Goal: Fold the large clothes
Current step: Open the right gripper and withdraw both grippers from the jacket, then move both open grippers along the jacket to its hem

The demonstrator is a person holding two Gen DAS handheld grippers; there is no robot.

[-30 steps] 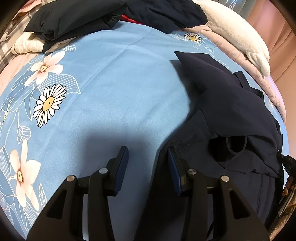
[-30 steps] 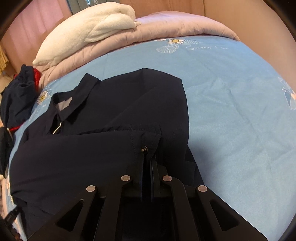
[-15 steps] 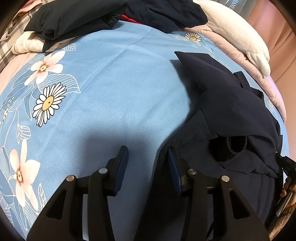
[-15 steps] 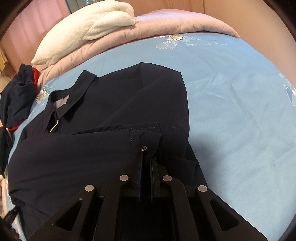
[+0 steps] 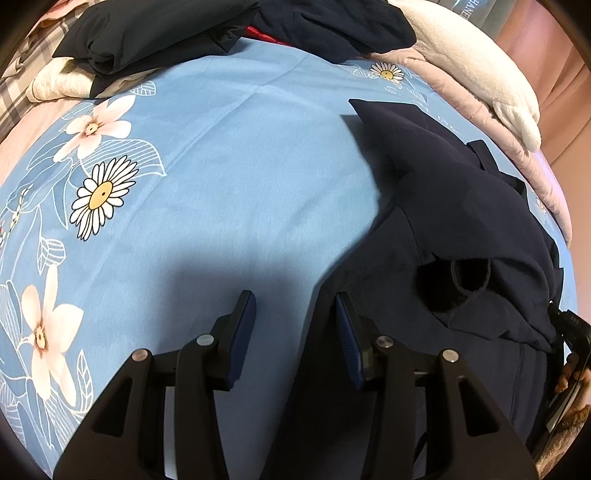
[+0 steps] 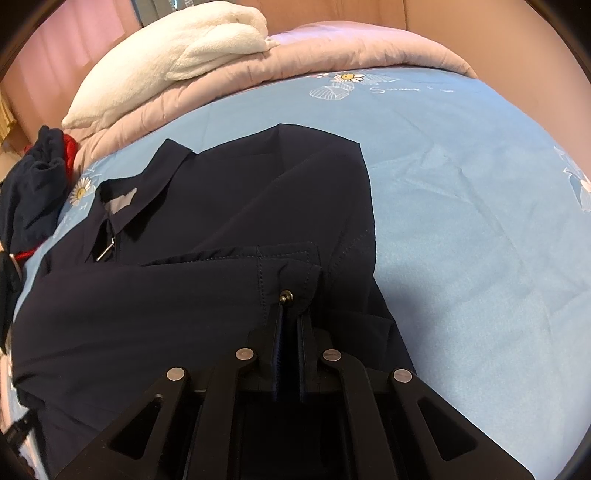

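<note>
A dark navy jacket point(image 6: 184, 295) lies spread on a blue flowered bedsheet point(image 6: 461, 221), its collar point(image 6: 155, 192) at the far left. One sleeve is folded across the body. My right gripper point(image 6: 290, 314) is shut on the sleeve cuff point(image 6: 291, 269), right beside its metal snap point(image 6: 284, 297). In the left wrist view the jacket point(image 5: 461, 206) fills the right side, with the open sleeve end point(image 5: 469, 277) showing. My left gripper point(image 5: 295, 306) is open just above the bedsheet point(image 5: 240, 166). Its right finger is over the jacket's left edge, and it holds nothing.
A heap of dark clothes point(image 5: 184, 33) with something red in it lies at the far end of the bed. A white fleece blanket point(image 6: 177, 51) rests on a folded pink quilt point(image 6: 351, 48). A person's hand point(image 5: 572, 373) shows at the right edge.
</note>
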